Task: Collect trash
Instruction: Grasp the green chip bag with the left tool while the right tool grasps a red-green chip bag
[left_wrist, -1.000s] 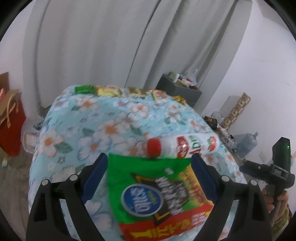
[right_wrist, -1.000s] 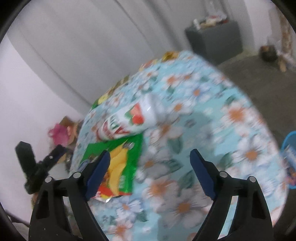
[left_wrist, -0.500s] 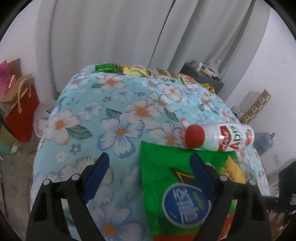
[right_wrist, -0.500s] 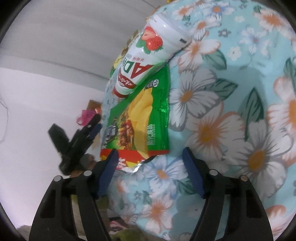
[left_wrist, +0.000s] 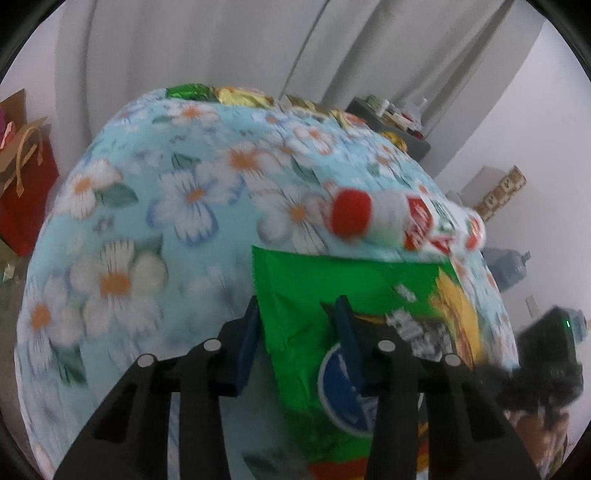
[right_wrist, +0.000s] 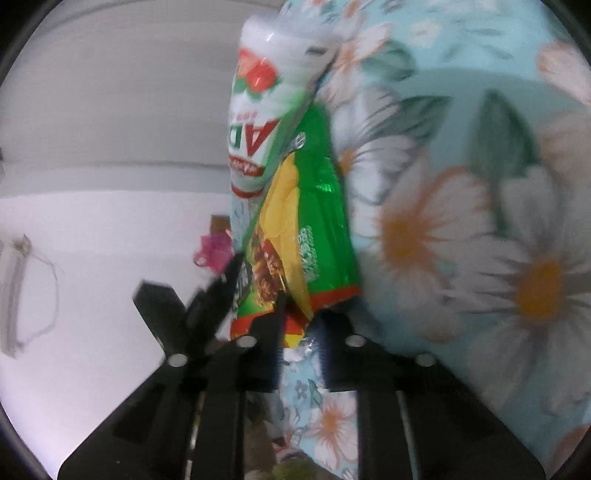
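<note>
A green chip bag (left_wrist: 351, 291) lies on the floral tablecloth (left_wrist: 184, 206) near its front right edge. My left gripper (left_wrist: 299, 314) is closed on the bag's left edge, one finger under it and one on top. A white drink bottle with a red cap (left_wrist: 388, 221) lies on its side just behind the bag. In the right wrist view, my right gripper (right_wrist: 299, 332) is closed on the red bottom corner of the same bag (right_wrist: 314, 221), with the bottle (right_wrist: 266, 110) beyond it.
Several foil snack packets (left_wrist: 229, 94) line the table's far edge. A red gift bag (left_wrist: 26, 177) stands on the floor at left. A grey cabinet (left_wrist: 391, 125) and a water jug (left_wrist: 506, 266) are at right. Curtains hang behind.
Both grippers moved in on the chip bag and closed: the left on its left edge, the right on its red bottom corner. Both were wide open before.
</note>
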